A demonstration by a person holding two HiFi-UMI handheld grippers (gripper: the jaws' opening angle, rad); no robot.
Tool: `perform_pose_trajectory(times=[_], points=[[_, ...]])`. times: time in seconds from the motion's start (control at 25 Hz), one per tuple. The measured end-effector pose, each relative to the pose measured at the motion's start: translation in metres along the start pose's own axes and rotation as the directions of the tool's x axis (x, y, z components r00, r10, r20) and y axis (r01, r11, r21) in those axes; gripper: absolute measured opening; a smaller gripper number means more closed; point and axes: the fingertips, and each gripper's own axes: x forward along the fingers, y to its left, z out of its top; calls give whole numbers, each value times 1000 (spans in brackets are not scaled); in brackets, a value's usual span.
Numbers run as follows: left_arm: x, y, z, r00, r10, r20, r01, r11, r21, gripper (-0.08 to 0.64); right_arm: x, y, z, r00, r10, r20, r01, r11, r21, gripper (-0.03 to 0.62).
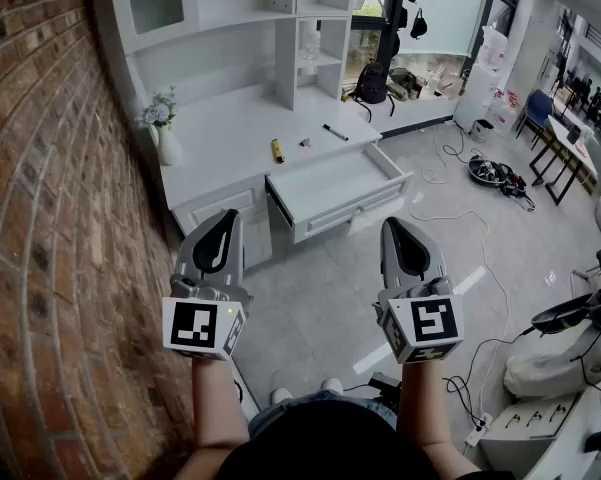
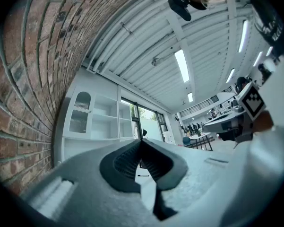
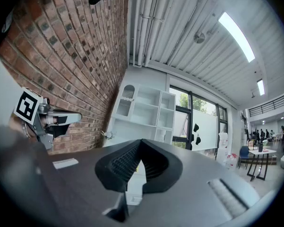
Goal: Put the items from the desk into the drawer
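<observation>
Though flat, marker diagonal on desk

Left gripper closed, right gripper closed, empty

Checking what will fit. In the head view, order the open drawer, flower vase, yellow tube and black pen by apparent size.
1. drawer
2. flower vase
3. yellow tube and black pen: both small and thin, too alike to rank.

On bench, pink item too small to ID; yellow item beside it, same. Bodies of left claw and right claw block most of the bench in their own views. The person is cut off by head view's bottom edge.
</observation>
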Motion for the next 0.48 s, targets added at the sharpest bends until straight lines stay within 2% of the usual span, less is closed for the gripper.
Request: perform_pose_trajectory(times=[0.16, 0.4, 0.44, 0.48], points=[[-1, 1, 0, 1000, -1, 2, 1, 1000, -2, 0, 1, 4, 4, 1000, 1, -17, 0, 1000, 30, -9], [-1, -3, -1, 1000, -22, 12, 22, 1000, -3, 0, 3, 0, 0, 1000, -1, -23, 2, 1000, 18, -9], [0, -5, -1, 999, -34, 12, 34, 999, -8, 10, 3, -1, -2, 1000, -4, -21, 4, 1000, 14, -9], [1, -7, -3, 999, -51, 3, 51, 999, -14, 104, 3, -1, -1, 1000, -4, -17, 5, 1000, 18, -9]])
